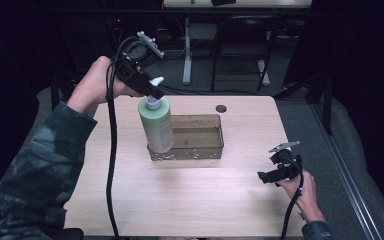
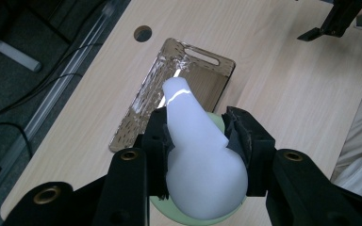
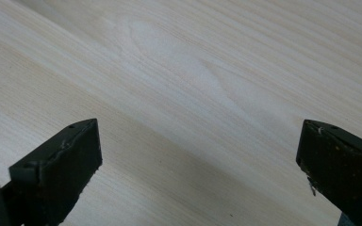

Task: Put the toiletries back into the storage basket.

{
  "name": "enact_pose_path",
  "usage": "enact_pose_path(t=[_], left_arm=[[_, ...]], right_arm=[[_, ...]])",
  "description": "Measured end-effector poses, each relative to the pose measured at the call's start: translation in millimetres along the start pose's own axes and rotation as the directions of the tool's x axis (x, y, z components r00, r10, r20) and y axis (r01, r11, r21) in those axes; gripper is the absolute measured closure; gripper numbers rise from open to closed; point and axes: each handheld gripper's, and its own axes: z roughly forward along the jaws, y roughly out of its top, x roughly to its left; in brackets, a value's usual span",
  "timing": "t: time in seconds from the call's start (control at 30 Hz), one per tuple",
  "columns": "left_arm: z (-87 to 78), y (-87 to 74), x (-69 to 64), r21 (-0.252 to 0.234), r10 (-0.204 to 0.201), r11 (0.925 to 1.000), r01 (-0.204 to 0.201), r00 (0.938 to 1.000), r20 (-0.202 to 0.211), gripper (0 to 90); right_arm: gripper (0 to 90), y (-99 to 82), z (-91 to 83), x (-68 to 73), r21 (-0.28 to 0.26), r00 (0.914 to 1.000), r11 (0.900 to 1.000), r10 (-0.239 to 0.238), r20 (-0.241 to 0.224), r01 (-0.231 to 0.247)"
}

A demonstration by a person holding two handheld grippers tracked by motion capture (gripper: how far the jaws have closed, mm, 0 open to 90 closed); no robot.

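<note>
A pale green pump bottle (image 1: 156, 125) with a white pump head (image 2: 193, 155) hangs upright in the air over the left end of a clear brown tray (image 1: 200, 150). My left gripper (image 1: 152, 87) is shut on the pump head, its black jaws pressing both sides of it (image 2: 195, 125). The tray (image 2: 198, 80) lies below, with nothing seen inside. My right gripper (image 1: 267, 175) rests low over the table near its right edge, jaws wide open (image 3: 198, 155) with only bare wood between them. It also appears far off in the left gripper view (image 2: 332, 21).
The light wooden table (image 1: 180, 200) has a round cable hole (image 1: 221, 108) behind the tray. Black cables trail from both grippers. Beyond the far edge the floor is dark, with desk legs (image 1: 187, 55) standing on it.
</note>
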Motion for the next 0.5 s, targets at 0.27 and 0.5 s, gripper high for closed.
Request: enact_pose_path(t=[0.27,0.5], left_arm=[[1.9,5.2,5.1,0.004,-0.004,1.0,0.004,1.0,-0.005,62.6],[4.1,8.3,8.6,0.005,-0.01,0.9999,0.01,0.9996,-0.025,62.5]], right_arm=[[0.2,-0.1,-0.1,-0.2,0.002,1.0,1.0,-0.001,0.0,0.001],[0.2,-0.3,-0.3,-0.6,0.001,1.0,1.0,-0.002,0.0,0.002]])
